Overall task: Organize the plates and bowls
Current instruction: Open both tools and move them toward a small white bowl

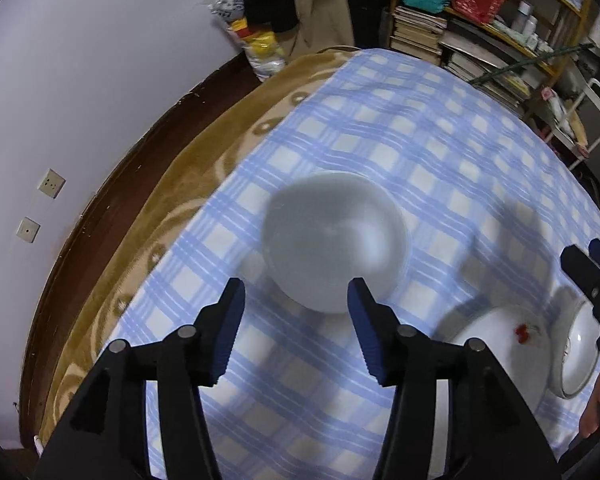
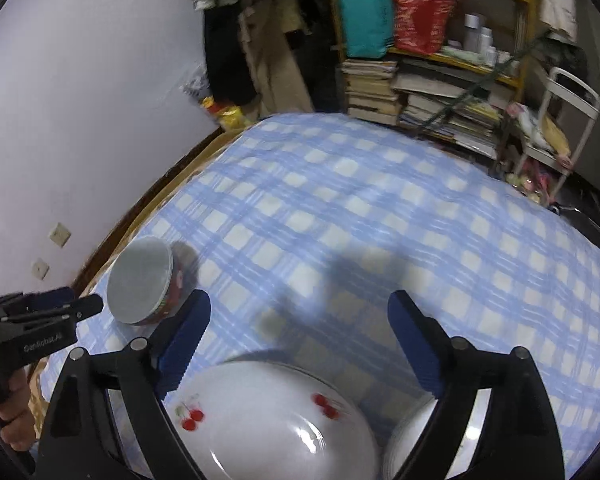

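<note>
Left gripper (image 1: 296, 294) hovers wide open, empty, at the bowl's (image 1: 334, 246) 6 o'clock rim. Right gripper (image 2: 300, 320), also wide open and empty, hangs over the plate (image 2: 268, 420). Approach step; next, closing on the bowl's rim.

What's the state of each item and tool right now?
bowl: upright on the checked cloth, empty, free of both tools
cherry plate: flat on the cloth, empty, ungripped
second plate: right of the cherry plate, mostly hidden; whether they touch is unclear
left tool: open, empty, just short of the bowl
right tool: open, empty, above the cherry plate's far rim
</note>
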